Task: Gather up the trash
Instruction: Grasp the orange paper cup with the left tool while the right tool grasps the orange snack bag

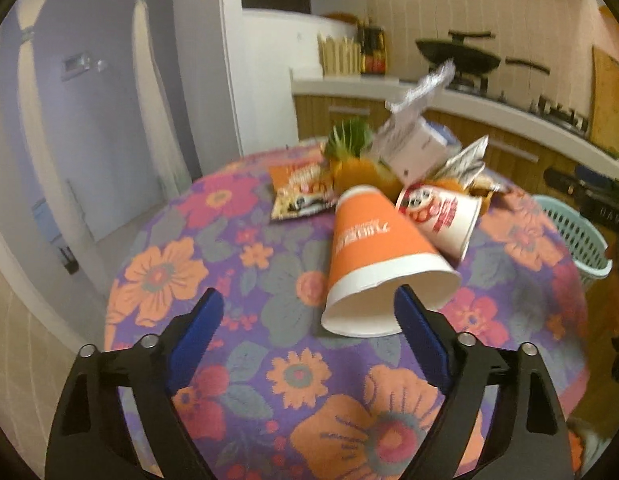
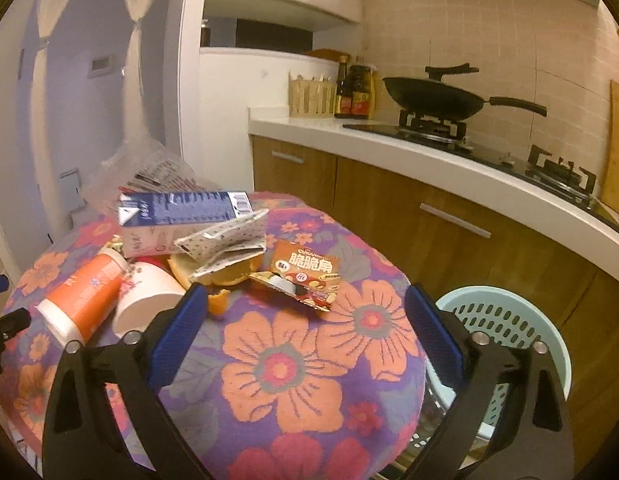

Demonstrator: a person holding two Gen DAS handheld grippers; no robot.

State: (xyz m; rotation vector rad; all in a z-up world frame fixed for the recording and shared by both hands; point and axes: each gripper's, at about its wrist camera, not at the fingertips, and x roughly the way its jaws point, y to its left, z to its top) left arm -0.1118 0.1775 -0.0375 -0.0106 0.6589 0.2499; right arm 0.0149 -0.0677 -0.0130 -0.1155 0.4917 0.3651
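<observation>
Two grippers hang wide and empty over the floral desk (image 2: 293, 364): left gripper (image 1: 309, 316) before the tipped orange cup (image 1: 373, 240), right gripper (image 2: 305, 312) near the snack wrapper (image 2: 305, 272), beside that cup; trash heaped behind the cup; basket (image 2: 505, 316) beyond the desk's edge

Basket (image 1: 577, 236) half behind table edge; milk carton (image 1: 419, 148) motion-blurred.

Trash heaped on a floral-clothed round worktop (image 2: 293, 364).
An orange paper cup (image 1: 373, 248) lies on its side, a white printed cup (image 1: 441, 212) touching it; behind them sit a blue-and-white carton (image 2: 177, 216), orange peel (image 2: 229, 272) and a snack wrapper (image 2: 305, 276).
</observation>
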